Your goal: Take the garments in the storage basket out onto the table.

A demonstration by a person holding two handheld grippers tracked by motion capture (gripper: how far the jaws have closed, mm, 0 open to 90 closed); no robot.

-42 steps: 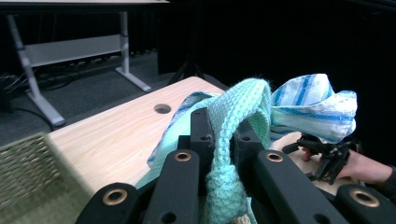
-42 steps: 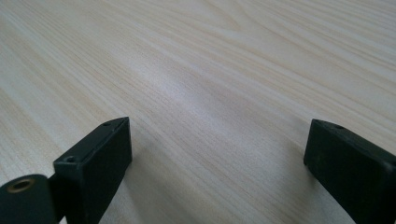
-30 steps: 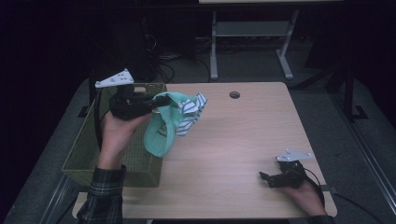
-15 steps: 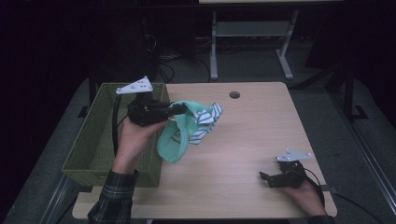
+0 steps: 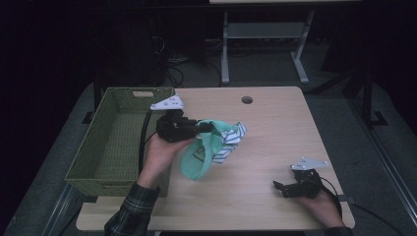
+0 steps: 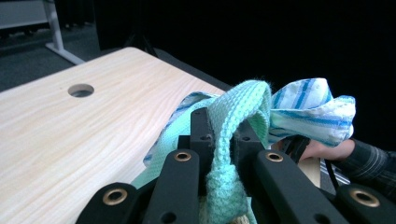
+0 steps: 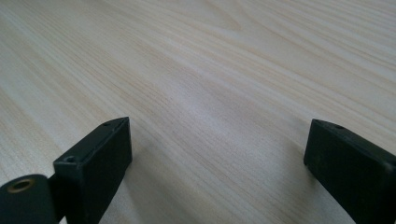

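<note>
A mint-green garment [image 5: 199, 155] with a blue-and-white striped part [image 5: 231, 142] hangs from my left gripper [image 5: 206, 129], which is shut on its green cloth over the table's left middle. In the left gripper view the green knit [image 6: 233, 140] is pinched between the black jaws and the striped part [image 6: 310, 109] bunches to the right. My right gripper [image 5: 281, 187] rests low at the table's front right, open, with bare wood between its jaws [image 7: 215, 154].
A green woven basket [image 5: 86, 162] stands along the table's left side, beside the left hand. The wooden table [image 5: 275, 128] has a round cable hole [image 5: 247, 100] near its far edge. A desk frame stands on the floor behind.
My left gripper has carried the garment rightward and down, from over the basket's edge out over the table. The cloth now droops lower toward the wood. The right gripper has not moved.
</note>
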